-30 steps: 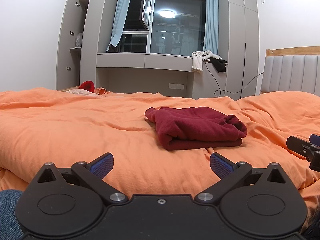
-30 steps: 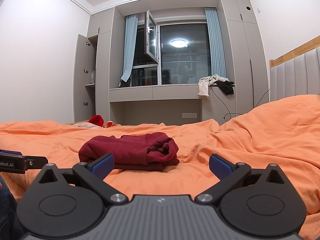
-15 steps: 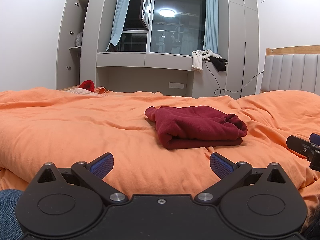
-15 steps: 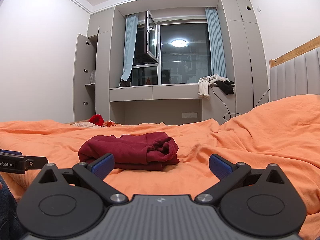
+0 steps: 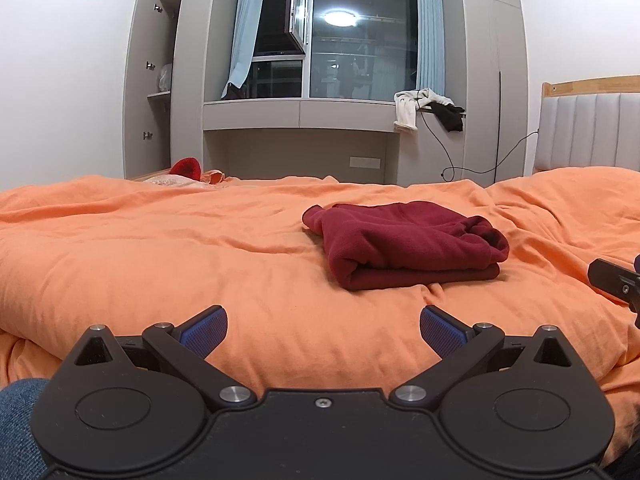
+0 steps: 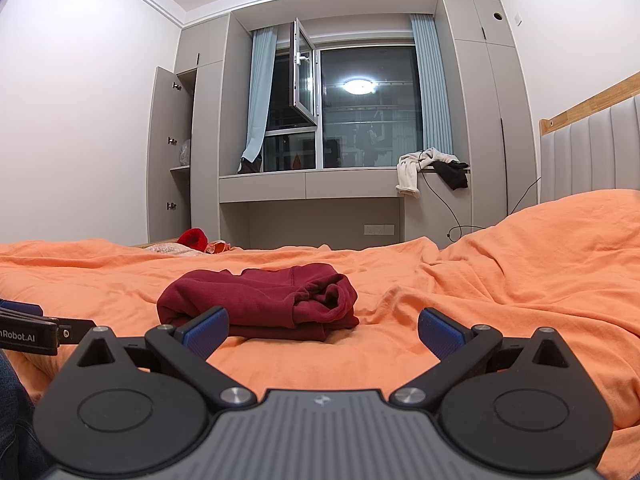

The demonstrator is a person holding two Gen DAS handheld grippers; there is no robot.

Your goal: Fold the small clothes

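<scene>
Left gripper (image 5: 323, 330): its blue-padded fingers (image 5: 204, 329) are standing spread wide with nothing between them, hovering low over the near edge of the orange duvet (image 5: 160, 248). Right gripper (image 6: 323, 330): its fingers (image 6: 440, 334) are likewise gaping fully and gripping nothing; in its own view the left pad is overlapping the near corner of the garment, but whether it is touching the cloth cannot be told.

Maroon garment (image 5: 404, 246): it is lying on the duvet just ahead of both grippers, apart from the left one, already doubled into a compact stack with a smooth folded edge facing the left gripper and a bunched, rolled end (image 6: 332, 292) toward the headboard (image 5: 588, 132). Judged from this shape, the fold is looking essentially complete, which would explain why both tools are idling empty and drawn back toward the person, whose denim-clad leg (image 5: 20, 420) is showing at the lower left.

The tip of the right gripper (image 5: 616, 280) is appearing at the right margin of the left view, level with the garment, so the two tools are flanking it from the near side.

Background: a red item (image 6: 194, 237) is resting at the far edge of the bed, and pale and black clothes (image 6: 432, 168) are draping over the window ledge; whether these are awaiting folding cannot be told.
</scene>
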